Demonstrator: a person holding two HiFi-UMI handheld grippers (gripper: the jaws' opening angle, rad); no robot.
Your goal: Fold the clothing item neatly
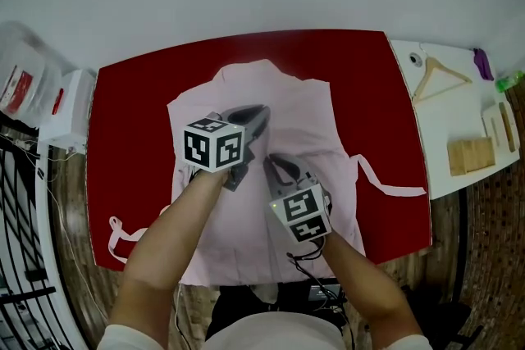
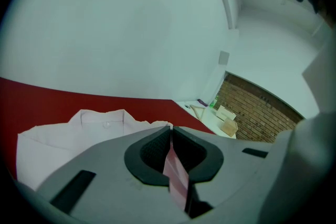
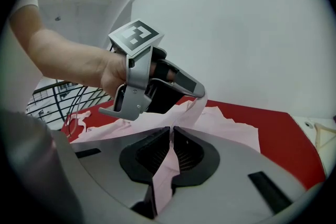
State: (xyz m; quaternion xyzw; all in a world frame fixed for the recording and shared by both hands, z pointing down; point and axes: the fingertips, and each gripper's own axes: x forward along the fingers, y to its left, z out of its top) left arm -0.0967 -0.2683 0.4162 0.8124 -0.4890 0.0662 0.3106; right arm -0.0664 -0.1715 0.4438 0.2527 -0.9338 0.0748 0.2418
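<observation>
Pink garment lies spread on the red bench; left gripper and right gripper sit over its middle, each with jaws pinching a bit of its fabric. Looks mid-fold. Next move: carry both pinches across together, fabric taut, and lay the edge down square.

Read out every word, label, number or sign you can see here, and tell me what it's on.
No words or numbers are readable in any view.
On the white plastic boxes, red labels: too small and blurred to read.
On the left gripper and right gripper, black-and-white square marker cubes: patterns, not letters.
On the pale pink cloth garment: no print visible.
</observation>
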